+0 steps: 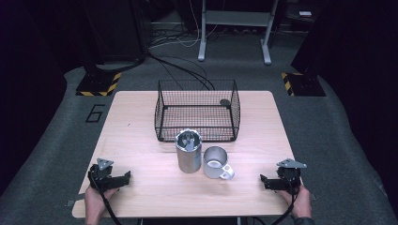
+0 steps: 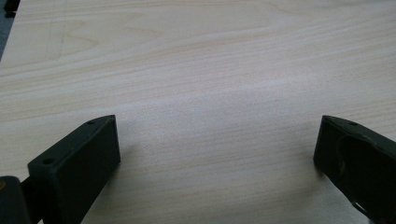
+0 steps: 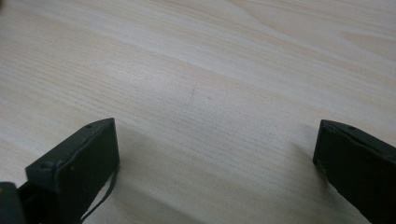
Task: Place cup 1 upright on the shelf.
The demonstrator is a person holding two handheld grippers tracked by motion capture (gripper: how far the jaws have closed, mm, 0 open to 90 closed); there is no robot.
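The left gripper (image 1: pixel 123 177) rests low at the lower left of the high view, held by a hand (image 1: pixel 96 201) that comes in from the bottom edge. In the left gripper view its two black jaws stand far apart, with bare wood between them – they hold nothing. The right gripper (image 1: pixel 265 181) sits at the lower right, in the other hand (image 1: pixel 300 202), and its jaws are spread just as wide over the bare table (image 3: pixel 196 93), pinching nothing.

Nearest to both, a little below the middle of the high view, stands a tall metal canister (image 1: pixel 188 151), upright, with an open top. Just beside it to the right is a shorter metal mug (image 1: pixel 216 162), whose handle points toward the lower right. If the two touch, I cannot tell. Both grippers are well apart from them.

Behind the canister, at the centre of the frame, a black wire basket (image 1: pixel 197 111) stands on the light wooden table – a small dark round thing (image 1: pixel 225 102) lies in its right back corner. Around is grey carpet, dark; cables (image 1: pixel 183 65) run on the floor at the top, near grey stand legs (image 1: pixel 234 28).
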